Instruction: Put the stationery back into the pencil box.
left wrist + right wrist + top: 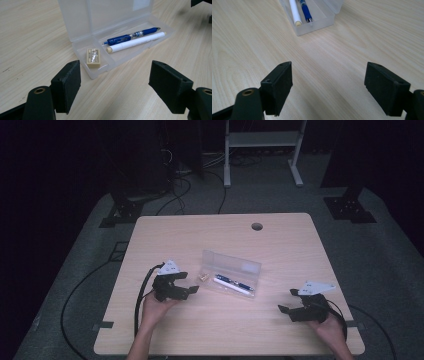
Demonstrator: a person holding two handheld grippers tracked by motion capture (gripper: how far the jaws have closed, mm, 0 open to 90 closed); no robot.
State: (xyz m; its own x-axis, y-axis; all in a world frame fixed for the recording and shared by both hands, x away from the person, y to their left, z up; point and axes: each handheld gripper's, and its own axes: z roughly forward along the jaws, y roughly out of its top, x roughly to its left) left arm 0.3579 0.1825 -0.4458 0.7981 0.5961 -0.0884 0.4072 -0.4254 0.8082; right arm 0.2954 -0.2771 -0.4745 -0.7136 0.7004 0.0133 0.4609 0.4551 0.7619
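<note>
A clear plastic pencil case (248, 268) lies open in the middle of the wooden table (280, 240), its lid standing up at the back. Inside lie a blue pen (132, 36), a white pen (136, 42) and a small cream eraser (93, 57). My left gripper (191, 289) hovers just left of the case, open, with nothing between its pads (68, 85). My right gripper (286, 301) rests near the table's right front, open and empty, pointing toward the case (317, 26); the white pen (295, 12) and blue pen (305, 11) show at the top of its view.
A round cable hole (257, 226) sits near the table's far edge. Black cables trail off the left side onto the grey floor. A white frame (262, 150) and dark stands are beyond the table.
</note>
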